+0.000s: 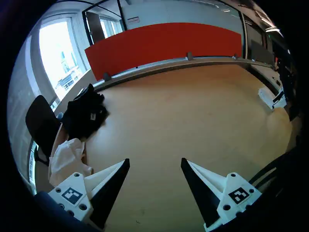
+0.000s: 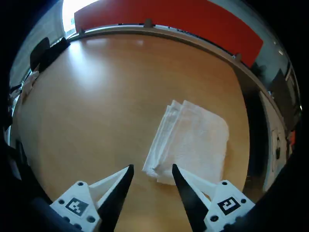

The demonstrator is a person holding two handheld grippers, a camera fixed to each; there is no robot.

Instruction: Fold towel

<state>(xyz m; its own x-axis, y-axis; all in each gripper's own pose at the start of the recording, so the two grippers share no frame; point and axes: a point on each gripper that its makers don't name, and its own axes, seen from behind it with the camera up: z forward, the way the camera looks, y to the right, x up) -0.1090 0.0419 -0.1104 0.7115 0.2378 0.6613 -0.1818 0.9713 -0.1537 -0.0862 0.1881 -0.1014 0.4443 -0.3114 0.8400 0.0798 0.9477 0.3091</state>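
Since the towel (image 2: 193, 135) lies folded on the table (image 2: 96, 96), its near corner just ahead of the right gripper (image 2: 152, 166) — fingers apart, perhaps touching cloth — best draw back straight, without snagging layers; the left gripper (image 1: 155, 160) hovers spread over bare wood.

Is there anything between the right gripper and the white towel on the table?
Nothing visible. The folded towel lies on the wooden table directly ahead of the open right gripper, its near corner close to the fingertips.
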